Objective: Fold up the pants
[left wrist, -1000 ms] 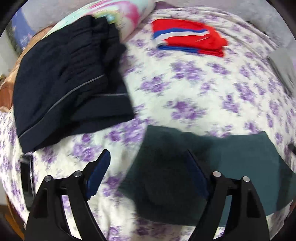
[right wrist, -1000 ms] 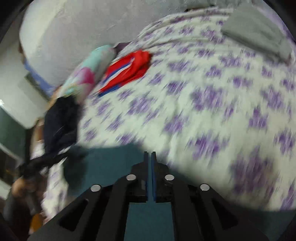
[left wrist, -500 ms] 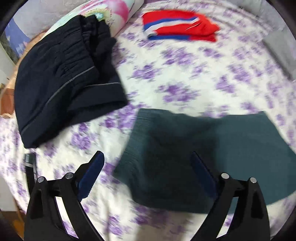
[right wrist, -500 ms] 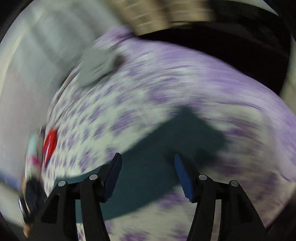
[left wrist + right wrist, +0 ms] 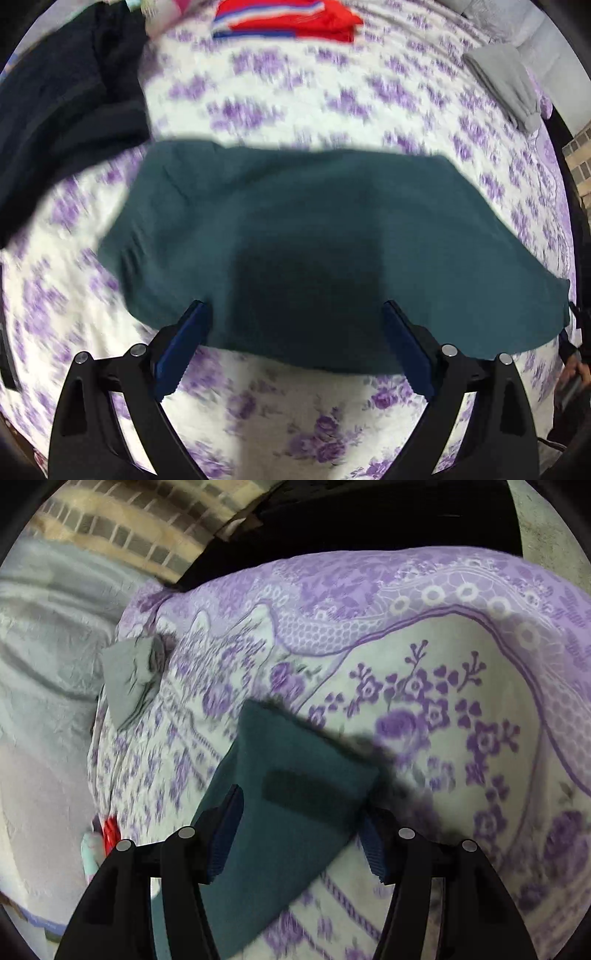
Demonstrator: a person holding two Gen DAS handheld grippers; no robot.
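Observation:
The dark teal pants [image 5: 303,236] lie flat across the purple-flowered bedsheet [image 5: 317,424], spread left to right in the left wrist view. My left gripper [image 5: 295,314] is open and empty, hovering over the pants' near edge. In the right wrist view one end of the teal pants [image 5: 295,775], with a dark patch on it, lies between the fingers of my right gripper [image 5: 299,812], which is open and holds nothing.
A dark navy garment [image 5: 62,96] lies at the left, a folded red, white and blue garment [image 5: 284,18] at the far end, and a folded grey garment [image 5: 509,77] at the right. The bed edge [image 5: 480,572] curves close beyond the pants.
My right gripper has opened, letting go of the teal pants, and swung toward the bed's end. My left gripper has moved right over the pants, staying open.

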